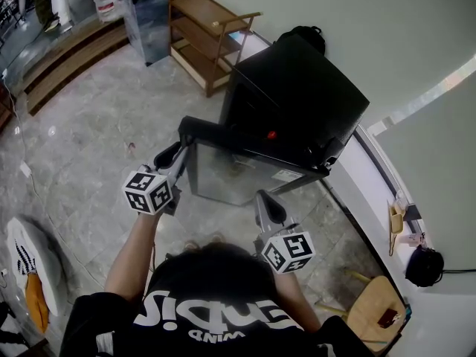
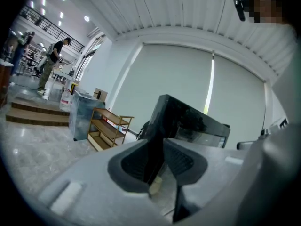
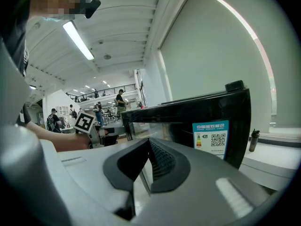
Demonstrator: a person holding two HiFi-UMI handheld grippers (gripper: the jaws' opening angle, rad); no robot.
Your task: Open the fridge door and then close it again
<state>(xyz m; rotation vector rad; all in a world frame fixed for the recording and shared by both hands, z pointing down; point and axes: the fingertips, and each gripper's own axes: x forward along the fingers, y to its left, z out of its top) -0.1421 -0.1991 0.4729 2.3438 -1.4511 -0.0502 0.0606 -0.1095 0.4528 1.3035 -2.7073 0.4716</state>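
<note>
A small black fridge (image 1: 297,95) stands by the wall with its glass-fronted door (image 1: 238,173) swung out toward me. In the head view my left gripper (image 1: 181,152) is at the door's free left edge. The left gripper view shows that dark door edge (image 2: 158,121) standing between the pads, with the left gripper (image 2: 157,166) shut on it. My right gripper (image 1: 266,201) hangs just in front of the door's lower right part, apart from it. In the right gripper view the door (image 3: 188,119) with its blue label lies just ahead, and the right gripper (image 3: 149,147) has its tips together with nothing between them.
A wooden shelf (image 1: 212,39) and a grey bin (image 1: 152,17) stand left of the fridge, and a black bag (image 1: 305,34) lies behind it. A white ledge (image 1: 375,181) runs along the right wall. A wooden stool (image 1: 375,314) is at lower right. Steps (image 1: 67,58) rise at upper left.
</note>
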